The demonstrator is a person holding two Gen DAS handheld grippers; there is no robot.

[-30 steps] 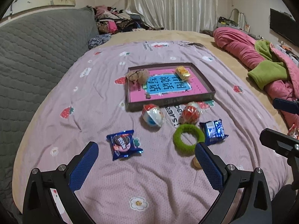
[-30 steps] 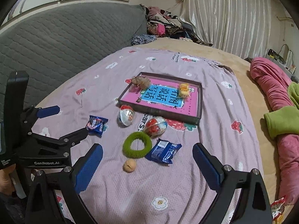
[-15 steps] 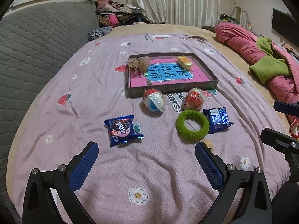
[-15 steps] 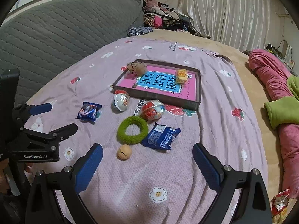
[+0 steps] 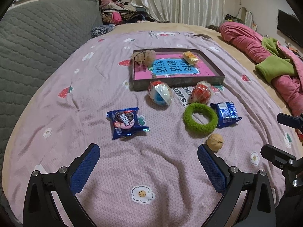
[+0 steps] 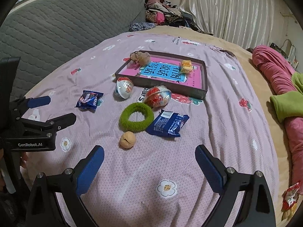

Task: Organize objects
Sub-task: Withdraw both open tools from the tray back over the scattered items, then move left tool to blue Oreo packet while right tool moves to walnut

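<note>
On the lilac bedspread lies a shallow dark tray point(image 5: 215, 64) point(image 6: 204, 79) with a pink and blue card, a brown plush toy point(image 5: 144, 56) and a yellow snack point(image 5: 190, 57) in it. In front of it lie a blue-white egg toy point(image 5: 160, 92), a red egg toy point(image 5: 202, 94), a green fuzzy ring point(image 5: 200, 120) point(image 6: 136, 117), a blue cookie packet point(image 5: 126, 122) point(image 6: 89, 100), a blue wafer packet point(image 5: 226, 114) point(image 6: 167, 123) and a walnut point(image 5: 215, 141) point(image 6: 127, 140). My left gripper point(image 5: 148, 167) is open, short of the cookie packet. My right gripper point(image 6: 149, 167) is open, short of the walnut.
A grey quilted headboard point(image 5: 34, 43) runs along the left. A pink and green blanket heap point(image 5: 270, 64) lies at the right. Clothes pile up at the far end by the curtains point(image 5: 185, 0). A red snack wrapper point(image 6: 288, 198) lies at the bed's right edge.
Both grippers have tilted down and moved closer to the bed, so the loose objects sit higher and larger in view. The walnut now shows fully beside the left gripper's right finger.
</note>
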